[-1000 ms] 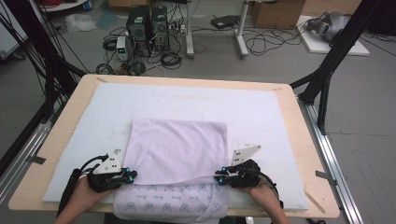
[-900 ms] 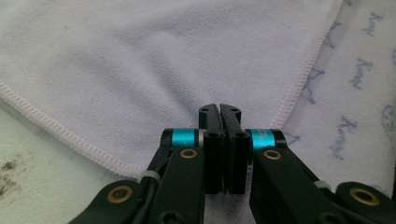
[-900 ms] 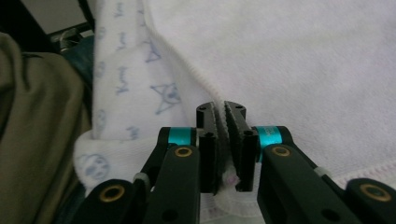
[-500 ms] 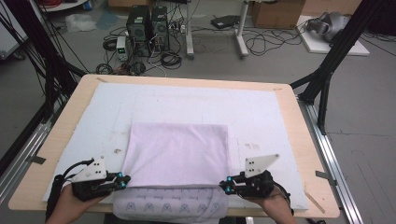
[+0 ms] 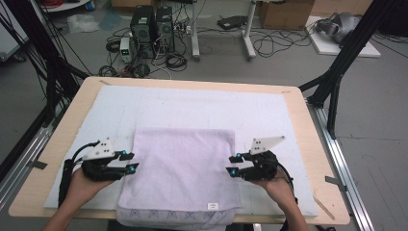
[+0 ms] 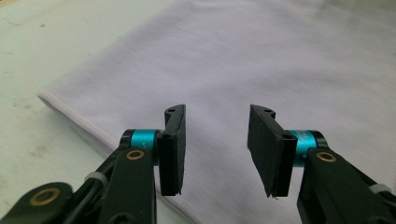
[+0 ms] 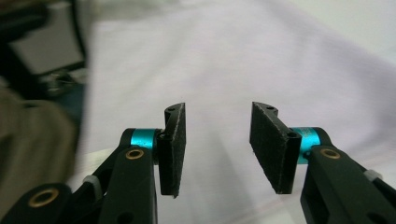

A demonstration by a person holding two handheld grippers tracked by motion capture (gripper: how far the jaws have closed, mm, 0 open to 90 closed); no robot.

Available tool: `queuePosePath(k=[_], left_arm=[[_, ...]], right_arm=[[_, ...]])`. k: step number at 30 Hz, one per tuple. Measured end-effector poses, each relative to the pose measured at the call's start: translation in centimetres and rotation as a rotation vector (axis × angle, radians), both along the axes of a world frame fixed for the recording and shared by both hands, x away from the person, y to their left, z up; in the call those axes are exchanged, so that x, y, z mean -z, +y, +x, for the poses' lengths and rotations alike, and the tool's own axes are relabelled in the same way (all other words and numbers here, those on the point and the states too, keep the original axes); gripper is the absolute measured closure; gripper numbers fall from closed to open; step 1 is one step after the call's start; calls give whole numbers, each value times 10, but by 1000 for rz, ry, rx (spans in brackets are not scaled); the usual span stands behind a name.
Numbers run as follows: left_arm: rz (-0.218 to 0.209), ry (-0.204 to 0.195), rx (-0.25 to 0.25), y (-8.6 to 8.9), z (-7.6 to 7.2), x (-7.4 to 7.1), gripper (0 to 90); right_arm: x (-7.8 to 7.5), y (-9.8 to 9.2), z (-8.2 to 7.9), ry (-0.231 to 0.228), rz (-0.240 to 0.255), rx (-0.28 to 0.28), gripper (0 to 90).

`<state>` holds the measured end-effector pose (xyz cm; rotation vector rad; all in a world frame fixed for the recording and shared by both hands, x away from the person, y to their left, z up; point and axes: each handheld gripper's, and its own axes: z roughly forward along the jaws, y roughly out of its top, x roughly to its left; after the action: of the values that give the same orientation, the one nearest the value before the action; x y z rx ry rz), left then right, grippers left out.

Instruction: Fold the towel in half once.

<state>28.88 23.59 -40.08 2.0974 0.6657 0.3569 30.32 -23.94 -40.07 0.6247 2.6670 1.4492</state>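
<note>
A light wooden table carries a white mat that covers most of its top. On the near half of the mat lies a folded lilac towel, flat and roughly square, its far edge running straight across the middle of the mat and its near edge hanging just over the table's front, where a patterned hem and a small white label show. The left gripper sits at the towel's left edge, pointing inward over the cloth, and the right gripper sits at the right edge, pointing inward from the other side; the two are well apart with the towel between them. Both sets of jaws have just been opening and now stand apart with nothing between the pads. In the left gripper view the left gripper hovers above the towel, whose folded edge runs off to the left on the mat. In the right gripper view the right gripper looks across the towel in the same way
</note>
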Motion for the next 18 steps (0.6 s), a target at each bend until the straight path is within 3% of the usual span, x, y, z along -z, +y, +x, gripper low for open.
queuePosePath(k=[5,7,11,13,16,18], left_arm=[[15,10,-67,-4,43,5,552],[-10,43,-108,-3,61,9,542],[14,65,-216,2,92,19,496],[1,96,-255,6,106,24,473],[-2,125,-290,10,118,33,421],[1,175,-290,11,124,41,419]], right_arm=[[2,2,45,-35,-72,129,474],[4,-1,65,-9,-65,170,440],[13,-5,100,26,-89,248,384],[17,-5,112,15,-119,276,372],[27,-5,126,49,-121,283,368],[35,-2,132,74,-136,278,374]])
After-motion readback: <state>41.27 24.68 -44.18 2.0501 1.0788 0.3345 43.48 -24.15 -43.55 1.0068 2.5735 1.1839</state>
